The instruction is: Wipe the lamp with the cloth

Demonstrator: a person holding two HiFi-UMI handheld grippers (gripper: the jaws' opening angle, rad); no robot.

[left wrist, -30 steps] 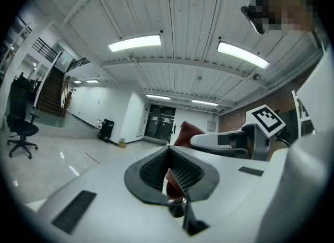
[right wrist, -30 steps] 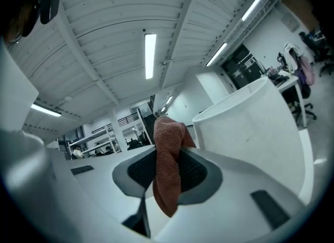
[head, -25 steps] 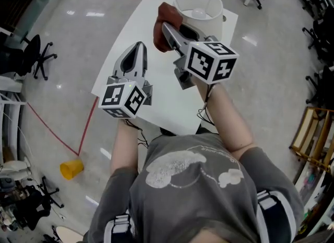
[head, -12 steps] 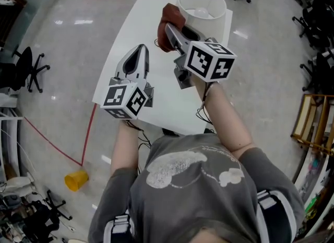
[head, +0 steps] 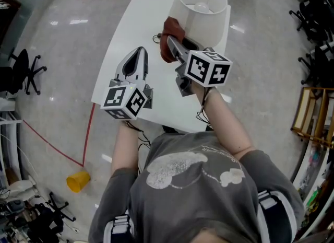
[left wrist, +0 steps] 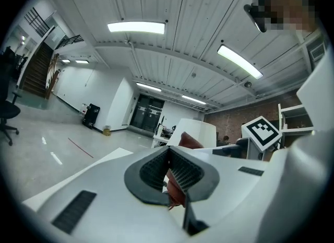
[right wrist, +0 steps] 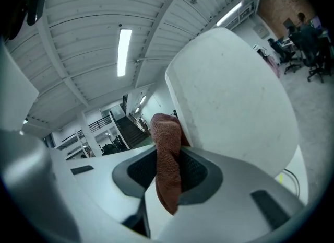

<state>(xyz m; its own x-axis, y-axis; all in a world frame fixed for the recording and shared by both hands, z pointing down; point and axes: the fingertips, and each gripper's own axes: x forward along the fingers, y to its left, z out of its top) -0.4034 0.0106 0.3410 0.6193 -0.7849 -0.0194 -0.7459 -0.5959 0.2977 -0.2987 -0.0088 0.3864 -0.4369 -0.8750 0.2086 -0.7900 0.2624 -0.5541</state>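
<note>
A lamp with a white drum shade (head: 203, 8) stands at the far end of a white table (head: 129, 23). My right gripper (head: 168, 42) is shut on a reddish-brown cloth (head: 170, 30), which is pressed against the shade's near left side. In the right gripper view the cloth (right wrist: 168, 155) hangs folded between the jaws of the right gripper (right wrist: 168, 170), its upper edge touching the shade (right wrist: 235, 101). My left gripper (head: 140, 51) hovers over the table to the left of the cloth. The left gripper (left wrist: 168, 151) is shut with nothing in it.
A thin dark cable (head: 156, 39) lies on the table by the lamp's base. On the floor are a yellow cup (head: 77, 180) at lower left, red tape lines (head: 90, 127) and office chairs (head: 21, 72). A wooden rack (head: 312, 122) stands at the right.
My right gripper has slid the cloth a little lower along the shade's left side. The left gripper has stayed where it was.
</note>
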